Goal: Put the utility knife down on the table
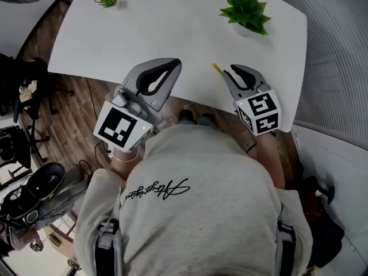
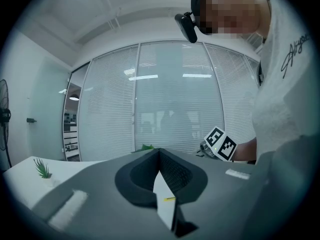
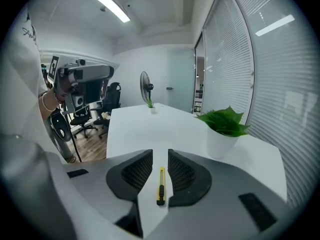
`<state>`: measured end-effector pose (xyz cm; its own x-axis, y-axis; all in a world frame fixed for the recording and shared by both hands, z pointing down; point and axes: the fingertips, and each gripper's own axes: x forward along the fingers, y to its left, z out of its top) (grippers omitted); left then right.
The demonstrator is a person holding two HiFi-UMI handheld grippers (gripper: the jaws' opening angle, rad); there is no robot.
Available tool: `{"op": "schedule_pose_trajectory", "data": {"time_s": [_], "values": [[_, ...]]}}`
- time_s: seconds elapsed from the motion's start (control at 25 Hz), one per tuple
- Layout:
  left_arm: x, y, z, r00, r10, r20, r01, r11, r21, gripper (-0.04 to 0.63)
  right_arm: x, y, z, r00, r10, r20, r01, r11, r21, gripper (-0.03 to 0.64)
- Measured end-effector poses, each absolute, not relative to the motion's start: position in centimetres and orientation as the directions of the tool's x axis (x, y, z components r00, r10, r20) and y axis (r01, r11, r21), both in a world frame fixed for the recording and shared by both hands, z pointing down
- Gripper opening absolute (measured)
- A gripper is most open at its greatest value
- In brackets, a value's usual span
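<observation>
A yellow utility knife [image 1: 217,68] lies flat on the white table [image 1: 172,27] near its front edge. In the right gripper view the knife [image 3: 161,185] rests on the tabletop in the gap between the two jaws, with a thin strip of table showing on each side of it. My right gripper [image 1: 231,69] is open just over it and holds nothing. To the left, my left gripper [image 1: 174,65] hovers over the table's front edge. Its jaws meet at the tips in the left gripper view [image 2: 159,152], and nothing is held between them.
A potted green plant [image 1: 247,11] stands at the table's back right, also in the right gripper view [image 3: 223,126]. A small plant [image 1: 106,2] sits at the back left. Office chairs [image 1: 23,96] and a standing fan [image 3: 145,84] are on the wooden floor to the left.
</observation>
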<state>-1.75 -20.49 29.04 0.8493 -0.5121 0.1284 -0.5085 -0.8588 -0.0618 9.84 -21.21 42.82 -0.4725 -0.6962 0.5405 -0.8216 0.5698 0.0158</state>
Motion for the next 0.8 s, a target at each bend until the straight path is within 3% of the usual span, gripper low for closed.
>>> {"op": "schedule_pose_trajectory", "data": {"time_s": [0.8], "values": [[-0.1,-20.4,28.1,0.873,-0.474,0.115,-0.467,-0.881,-0.082,-0.002,9.9,-20.1,33.2,-0.537,-0.791,0.293,-0.817,0.574,0.055,0.092]]}}
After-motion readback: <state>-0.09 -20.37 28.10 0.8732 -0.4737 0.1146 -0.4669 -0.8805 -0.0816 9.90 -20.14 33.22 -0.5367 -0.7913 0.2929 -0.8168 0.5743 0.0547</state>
